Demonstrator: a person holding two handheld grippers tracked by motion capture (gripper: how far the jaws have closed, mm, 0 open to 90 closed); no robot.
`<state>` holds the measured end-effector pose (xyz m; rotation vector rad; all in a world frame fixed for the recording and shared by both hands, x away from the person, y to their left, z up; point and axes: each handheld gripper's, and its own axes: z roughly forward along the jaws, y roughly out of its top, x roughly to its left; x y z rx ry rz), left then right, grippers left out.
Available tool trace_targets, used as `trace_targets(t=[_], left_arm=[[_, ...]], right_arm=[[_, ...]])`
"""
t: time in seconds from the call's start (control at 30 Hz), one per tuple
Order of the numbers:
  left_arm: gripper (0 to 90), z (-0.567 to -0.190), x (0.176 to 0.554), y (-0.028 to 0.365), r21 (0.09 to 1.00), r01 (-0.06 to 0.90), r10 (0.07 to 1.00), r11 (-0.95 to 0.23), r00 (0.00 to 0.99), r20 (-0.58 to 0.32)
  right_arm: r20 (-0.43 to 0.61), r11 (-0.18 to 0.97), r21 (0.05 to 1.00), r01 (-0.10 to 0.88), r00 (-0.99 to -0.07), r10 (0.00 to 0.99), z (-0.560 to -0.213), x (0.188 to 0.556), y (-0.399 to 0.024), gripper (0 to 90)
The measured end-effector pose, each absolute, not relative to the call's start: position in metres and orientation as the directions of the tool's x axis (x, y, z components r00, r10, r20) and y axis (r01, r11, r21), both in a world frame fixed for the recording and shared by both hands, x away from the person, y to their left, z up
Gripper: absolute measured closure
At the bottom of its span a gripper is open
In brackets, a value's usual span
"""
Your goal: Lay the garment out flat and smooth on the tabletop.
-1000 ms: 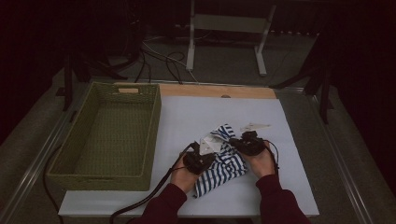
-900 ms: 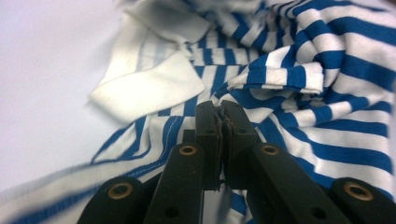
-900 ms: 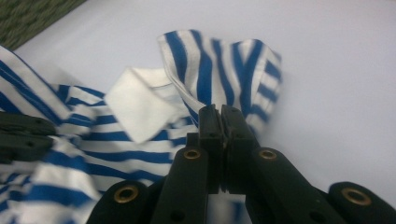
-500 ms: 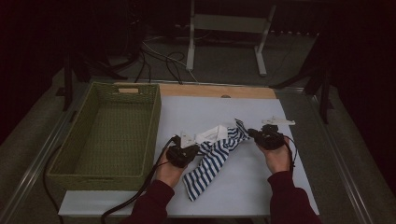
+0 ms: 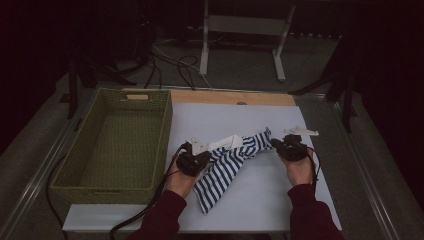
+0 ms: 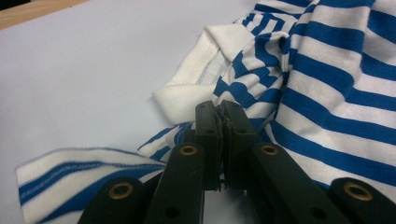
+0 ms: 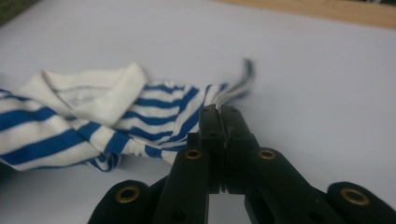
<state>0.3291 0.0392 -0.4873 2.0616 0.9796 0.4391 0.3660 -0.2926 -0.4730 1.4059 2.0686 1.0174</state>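
A blue-and-white striped garment (image 5: 227, 161) with a white collar (image 6: 187, 88) lies on the white table top (image 5: 260, 200), stretched between my two grippers. My left gripper (image 5: 199, 156) is at its left end, jaws shut on a fold of the striped cloth (image 6: 220, 122). My right gripper (image 5: 278, 145) is at the right end, shut on a narrow tip of the same garment (image 7: 220, 116). A loose striped part trails toward the front edge (image 5: 210, 195). In the right gripper view the bunched cloth (image 7: 107, 116) lies left of the jaws.
A green woven basket (image 5: 165, 131), with nothing in it, stands on the left of the table, close to my left hand. A wooden strip (image 5: 230, 97) runs along the far edge. Cables (image 5: 145, 210) trail off the front. Bare table lies right of the right hand.
Both hands have moved apart, left gripper leftward and right gripper rightward. The garment, bunched between them before, is now pulled out into a long band.
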Motion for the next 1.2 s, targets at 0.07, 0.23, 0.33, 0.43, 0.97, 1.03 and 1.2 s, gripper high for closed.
trace_targets(t=[0.07, 0.23, 0.33, 0.43, 0.97, 1.03, 1.2], left_arm=[[86.9, -0.489, 0.329, 0.038, 0.78, 0.495, 0.764, -0.383, 0.644, -0.034], [86.7, -0.49, 0.33, 0.035, 0.779, 0.498, 0.76, -0.38, 0.648, -0.043], [86.7, -0.49, 0.331, 0.034, 0.78, 0.5, 0.76, -0.376, 0.648, -0.048], [86.7, -0.491, 0.331, 0.033, 0.78, 0.502, 0.762, -0.375, 0.646, -0.049], [86.8, -0.491, 0.33, 0.033, 0.776, 0.503, 0.76, -0.381, 0.648, -0.047], [86.8, -0.492, 0.331, 0.034, 0.777, 0.508, 0.761, -0.371, 0.646, -0.06], [87.1, -0.493, 0.331, 0.033, 0.771, 0.505, 0.755, -0.386, 0.654, -0.051]], right_arm=[[0.056, 0.215, 0.755, 0.62, -0.386, 0.921, -0.479, 0.365, -0.293, 88.2], [0.047, 0.243, 0.759, 0.604, -0.423, 0.905, -0.476, 0.359, -0.285, 64.0], [0.039, 0.265, 0.773, 0.577, -0.46, 0.887, -0.469, 0.353, -0.274, 49.7], [0.056, 0.273, 0.793, 0.545, -0.511, 0.857, -0.464, 0.346, -0.261, 44.5], [-0.087, 0.505, 0.777, 0.376, -0.731, 0.677, -0.453, 0.33, -0.186, 68.4], [-0.086, 0.515, 0.766, 0.383, -0.734, 0.674, -0.454, 0.329, -0.189, 79.4], [-0.093, 0.504, 0.779, 0.374, -0.726, 0.682, -0.454, 0.321, -0.2, 82.8]])
